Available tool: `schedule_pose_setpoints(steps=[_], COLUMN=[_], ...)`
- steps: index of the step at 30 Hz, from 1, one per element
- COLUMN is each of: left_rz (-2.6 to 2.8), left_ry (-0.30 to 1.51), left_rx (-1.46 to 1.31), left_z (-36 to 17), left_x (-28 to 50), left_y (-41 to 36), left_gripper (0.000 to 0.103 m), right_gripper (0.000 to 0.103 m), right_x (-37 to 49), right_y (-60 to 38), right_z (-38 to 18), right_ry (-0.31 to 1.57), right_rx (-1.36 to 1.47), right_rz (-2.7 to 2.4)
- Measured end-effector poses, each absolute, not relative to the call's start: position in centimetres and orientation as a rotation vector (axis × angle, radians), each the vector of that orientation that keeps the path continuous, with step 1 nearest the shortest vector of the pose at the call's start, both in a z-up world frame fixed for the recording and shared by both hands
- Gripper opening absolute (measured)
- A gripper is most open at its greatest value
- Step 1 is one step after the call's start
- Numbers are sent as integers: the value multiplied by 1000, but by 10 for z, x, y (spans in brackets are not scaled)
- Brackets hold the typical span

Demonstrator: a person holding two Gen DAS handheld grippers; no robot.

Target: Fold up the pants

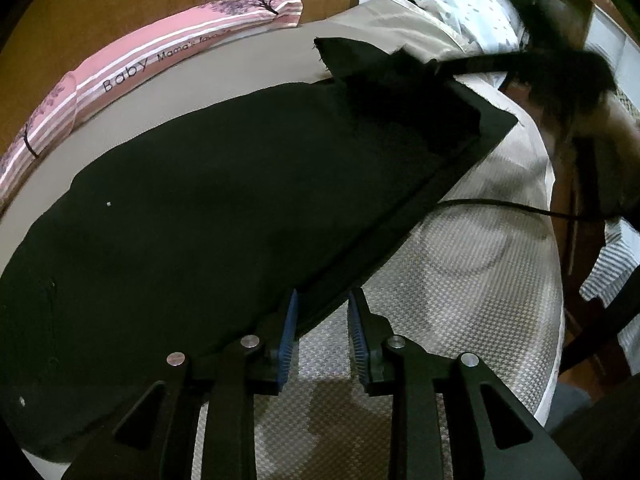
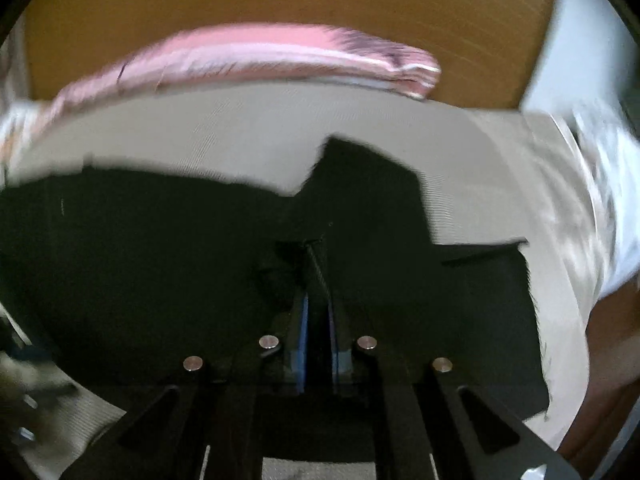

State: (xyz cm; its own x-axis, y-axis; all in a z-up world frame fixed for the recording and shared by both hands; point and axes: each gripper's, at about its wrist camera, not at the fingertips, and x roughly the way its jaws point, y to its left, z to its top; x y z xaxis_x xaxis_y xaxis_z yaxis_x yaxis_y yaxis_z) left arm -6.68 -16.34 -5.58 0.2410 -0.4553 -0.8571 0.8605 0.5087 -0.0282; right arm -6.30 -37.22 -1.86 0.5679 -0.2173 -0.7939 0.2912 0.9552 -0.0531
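Pants [image 1: 208,208] black, flat on bed [image 1: 460,280], long axis running left-near to right-far. Left gripper [image 1: 322,312] partly open, straddling near hem edge, nothing pinched. Right gripper [image 2: 318,276] clamped on far-end fabric, lifting flap.

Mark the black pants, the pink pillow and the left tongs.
black pants [image 1: 192,216], left wrist view, middle of the flat cloth
pink pillow [image 1: 132,68], left wrist view, striped part by the lettering
left tongs [image 1: 322,312], left wrist view, between the tips
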Motion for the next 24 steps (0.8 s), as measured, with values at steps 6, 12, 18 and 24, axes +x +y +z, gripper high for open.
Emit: schedule_pose_setpoints(steps=[6, 12, 18, 24], left_rz=[-958, -970, -979, -997], left_ry=[895, 845, 836, 842], left_rx=[609, 715, 750, 760], left_z=[-58, -64, -62, -62], left_x=[-77, -93, -93, -94], left_y=[-172, -184, -191, -191], left_gripper=[32, 36, 36, 36], right_gripper=[6, 5, 5, 5], right_x=[-101, -144, -158, -171], right_y=[-442, -508, -535, -529], right_z=[17, 8, -40, -18], right_ry=[805, 775, 845, 782], right_rx=[369, 551, 727, 732], right_rz=[-421, -630, -666, -667])
